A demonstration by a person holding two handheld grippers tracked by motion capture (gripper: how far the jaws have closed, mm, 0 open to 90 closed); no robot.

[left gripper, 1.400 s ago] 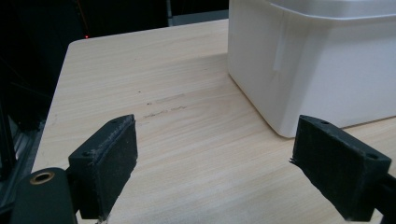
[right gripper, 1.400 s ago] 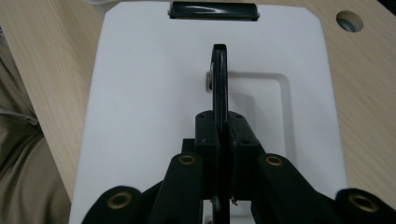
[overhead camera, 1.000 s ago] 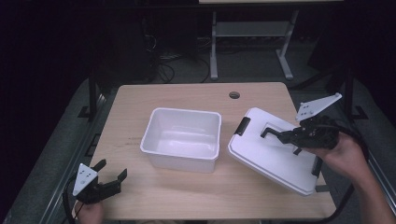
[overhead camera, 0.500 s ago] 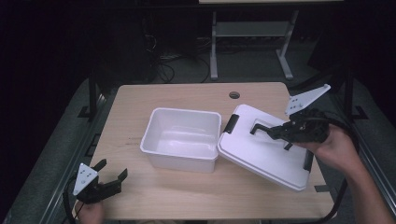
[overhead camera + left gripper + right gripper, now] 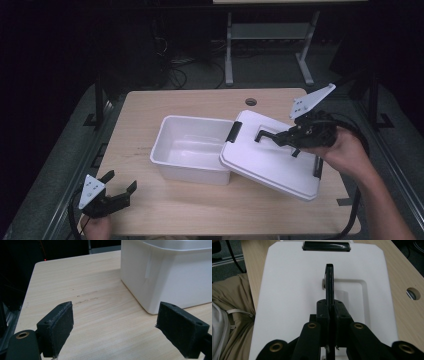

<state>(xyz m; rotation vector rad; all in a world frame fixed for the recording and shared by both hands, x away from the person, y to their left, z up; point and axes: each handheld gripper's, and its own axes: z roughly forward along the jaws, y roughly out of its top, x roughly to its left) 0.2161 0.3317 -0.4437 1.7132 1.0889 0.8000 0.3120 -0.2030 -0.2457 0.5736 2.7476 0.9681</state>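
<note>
An open white plastic bin (image 5: 192, 147) stands in the middle of the wooden table (image 5: 150, 107). Its white lid (image 5: 272, 160) hangs tilted over the bin's right rim, with a black latch (image 5: 233, 131) at its near-bin end. My right gripper (image 5: 292, 137) is shut on the lid's black handle (image 5: 329, 282), which runs between the closed jaws in the right gripper view. My left gripper (image 5: 117, 192) stands open at the table's front left corner, nothing between its pads (image 5: 58, 322); the bin wall (image 5: 172, 275) is ahead of it on the right.
A round cable hole (image 5: 251, 102) sits near the table's far edge. A grey metal stand (image 5: 267, 40) and cables lie on the dark floor beyond. A person's lap in beige cloth (image 5: 234, 315) shows beside the lid.
My right gripper has carried the lid left and up, from the table's right side to overlapping the bin's right rim. The left gripper has stayed put.
</note>
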